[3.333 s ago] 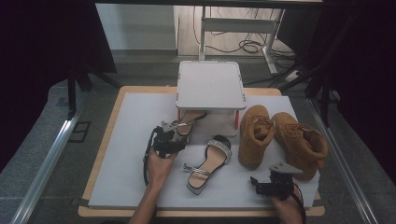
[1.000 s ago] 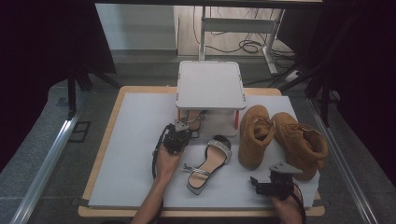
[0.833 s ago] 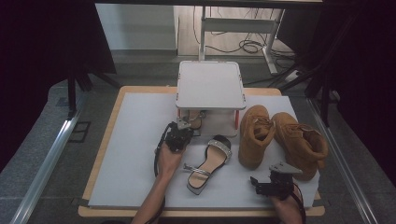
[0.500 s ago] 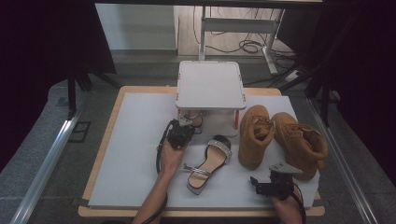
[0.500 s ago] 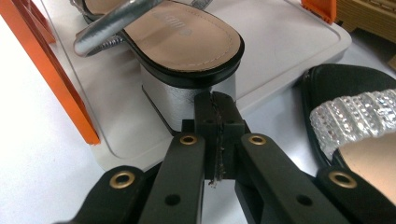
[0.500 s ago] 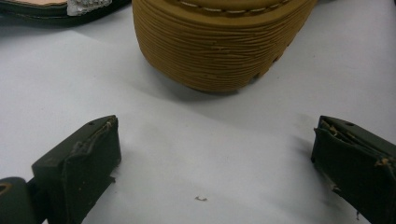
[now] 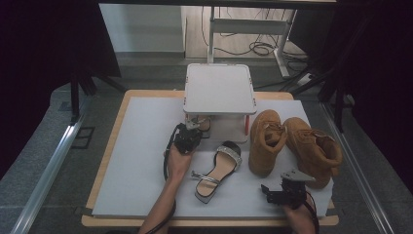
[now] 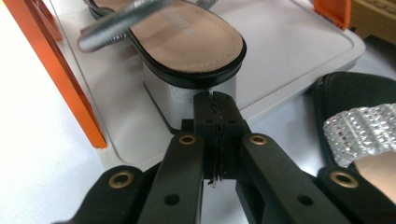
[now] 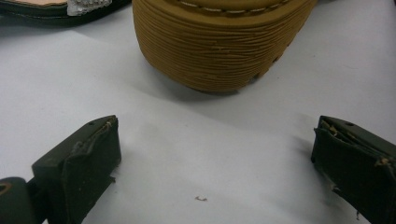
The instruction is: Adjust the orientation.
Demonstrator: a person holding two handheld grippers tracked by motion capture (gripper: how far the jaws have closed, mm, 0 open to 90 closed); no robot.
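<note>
My left gripper [image 7: 194,129] reaches under the white stand [image 7: 220,88]. In the left gripper view its jaws [image 8: 215,100] stand together against the block heel of a silver-strapped sandal [image 8: 187,37], which lies on the stand's lower shelf [image 8: 289,51]. The jaws have just been opening by a hair, and nothing is between them. The matching sandal [image 7: 216,170] lies on the mat beside that hand, its glittery strap [image 8: 359,130] at the right. My right gripper [image 7: 271,193] rests open at the front right, its jaws [image 9: 215,144] wide apart before a tan boot's toe [image 9: 219,42].
Two tan boots [image 7: 265,141] [image 7: 314,151] stand right of the stand. Orange legs [image 8: 56,79] hold the stand's top over the shelf. The white mat [image 7: 141,161] lies on a wooden board, with bare room at its left half.
The left gripper has moved right and farther away, toward the stand, and the first sandal has gone under the stand's top with it. The right gripper has stayed put.
</note>
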